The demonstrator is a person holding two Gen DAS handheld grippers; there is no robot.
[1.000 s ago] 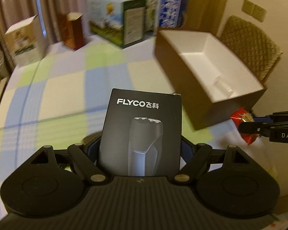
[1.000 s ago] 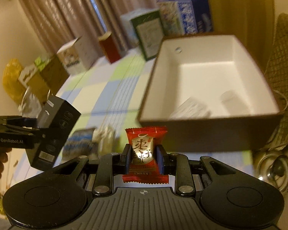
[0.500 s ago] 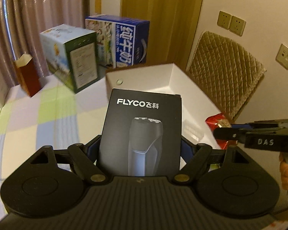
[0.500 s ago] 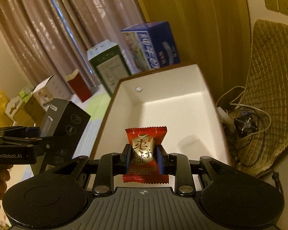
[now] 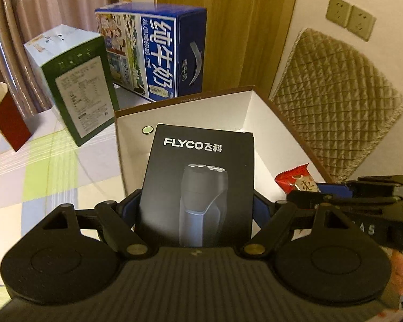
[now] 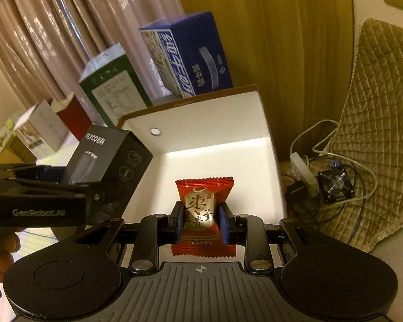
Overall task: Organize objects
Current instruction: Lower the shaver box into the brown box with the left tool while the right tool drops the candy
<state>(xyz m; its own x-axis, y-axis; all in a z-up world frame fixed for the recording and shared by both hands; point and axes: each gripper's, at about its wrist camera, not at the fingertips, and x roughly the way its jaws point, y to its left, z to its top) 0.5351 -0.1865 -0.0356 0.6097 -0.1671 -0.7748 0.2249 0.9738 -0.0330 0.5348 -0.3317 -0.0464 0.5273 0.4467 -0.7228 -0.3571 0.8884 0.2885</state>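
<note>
My left gripper (image 5: 196,209) is shut on a black FLYCO shaver box (image 5: 198,187), held upright over the open brown box with white inside (image 5: 190,110). In the right wrist view the same shaver box (image 6: 110,158) hangs over that box's left wall. My right gripper (image 6: 201,222) is shut on a red candy packet (image 6: 202,209) above the white floor of the brown box (image 6: 217,158). From the left wrist view the candy packet (image 5: 299,182) shows at the right, over the box's right side.
Behind the brown box stand a blue milk carton (image 5: 158,51) and a green-edged carton (image 5: 75,86); a red paper bag (image 5: 5,120) is further left. A quilted chair (image 5: 335,102) stands right of the table. Cables and a small fan (image 6: 335,182) lie below.
Both grippers have carried their loads across the checked tablecloth to the brown box, which now lies directly beneath them. Neither grip has changed.
</note>
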